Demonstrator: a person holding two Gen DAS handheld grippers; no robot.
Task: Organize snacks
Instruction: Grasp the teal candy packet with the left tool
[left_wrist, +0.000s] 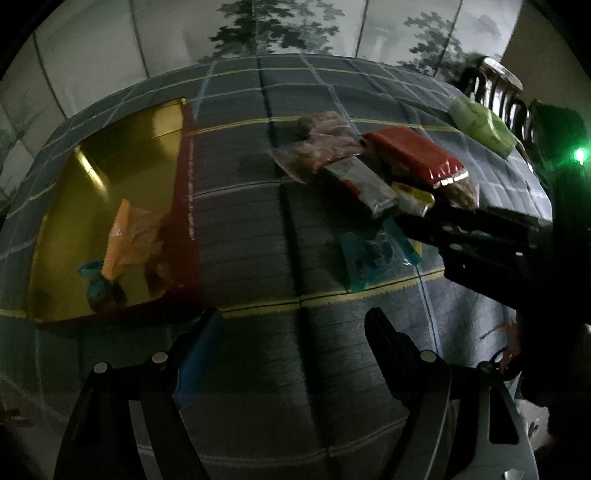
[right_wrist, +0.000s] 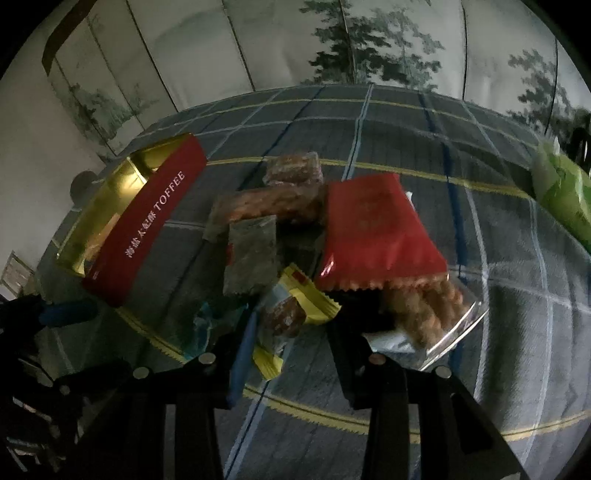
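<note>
A red toffee box with a gold inside (left_wrist: 59, 229) (right_wrist: 147, 218) lies open on the checked cloth; an orange packet (left_wrist: 125, 240) and a small blue one (left_wrist: 96, 284) lie in it. A pile of snacks sits to its right: a red packet (left_wrist: 413, 155) (right_wrist: 373, 232), a grey packet (left_wrist: 362, 184) (right_wrist: 251, 254), clear bags of brown snacks (left_wrist: 317, 147) (right_wrist: 288, 195), a teal packet (left_wrist: 373, 254). My left gripper (left_wrist: 295, 332) is open and empty above the cloth. My right gripper (right_wrist: 291, 332) (left_wrist: 413, 221) is open, its fingers either side of a yellow-wrapped snack (right_wrist: 291, 310).
A green packet (left_wrist: 480, 122) (right_wrist: 565, 192) lies at the far right of the table. A dark chair back (left_wrist: 495, 92) stands behind it. A painted wall with trees runs behind the table.
</note>
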